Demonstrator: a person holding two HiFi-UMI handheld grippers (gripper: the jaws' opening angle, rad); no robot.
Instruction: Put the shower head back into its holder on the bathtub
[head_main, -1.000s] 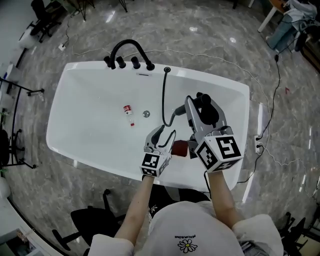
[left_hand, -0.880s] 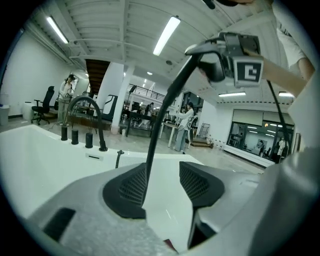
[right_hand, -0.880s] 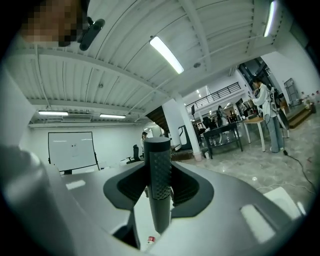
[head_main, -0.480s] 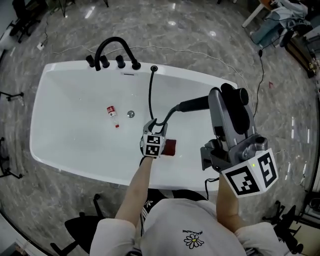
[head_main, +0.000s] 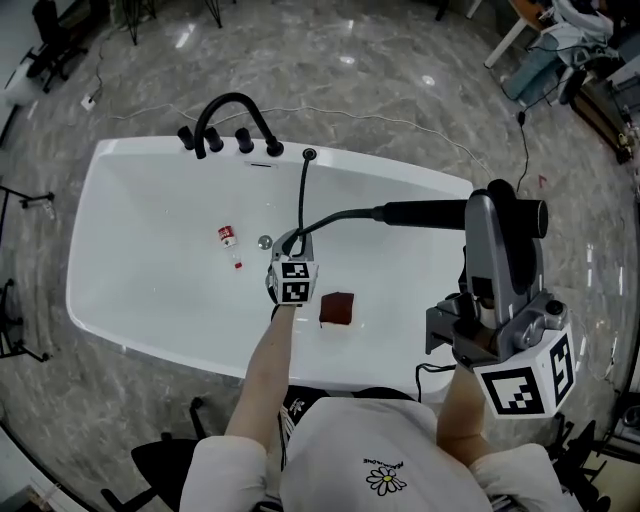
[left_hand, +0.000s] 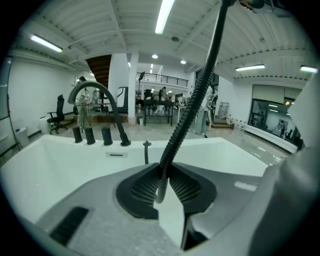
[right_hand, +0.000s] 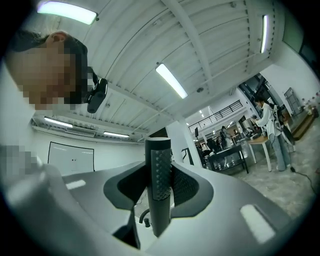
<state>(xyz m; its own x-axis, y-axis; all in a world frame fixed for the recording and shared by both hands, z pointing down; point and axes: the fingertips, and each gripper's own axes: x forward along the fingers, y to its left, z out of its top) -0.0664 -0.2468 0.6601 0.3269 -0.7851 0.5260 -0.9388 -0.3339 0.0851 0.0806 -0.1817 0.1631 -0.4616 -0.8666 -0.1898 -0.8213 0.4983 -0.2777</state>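
The black shower head (head_main: 425, 212) lies level above the white bathtub (head_main: 130, 290), and my right gripper (head_main: 497, 205) is shut on its handle (right_hand: 158, 170). Its black ribbed hose (head_main: 303, 195) runs from the holder (head_main: 309, 155) on the far rim, down into the tub and back up to the handle. Inside the tub my left gripper (head_main: 292, 240) has the hose (left_hand: 192, 100) between its pads. Its jaws are closing and the pads pinch the hose. In the left gripper view the holder (left_hand: 145, 148) stands straight ahead on the rim.
A black faucet (head_main: 235, 110) with several knobs stands on the far rim, left of the holder. On the tub floor lie a small red-capped bottle (head_main: 228, 237), the drain (head_main: 265, 241) and a dark red block (head_main: 337, 308). Cables and chairs are on the marble floor around the tub.
My right gripper has risen and swung right with the shower head. My left gripper has gone farther and lower into the tub and closed its jaws around the hose.
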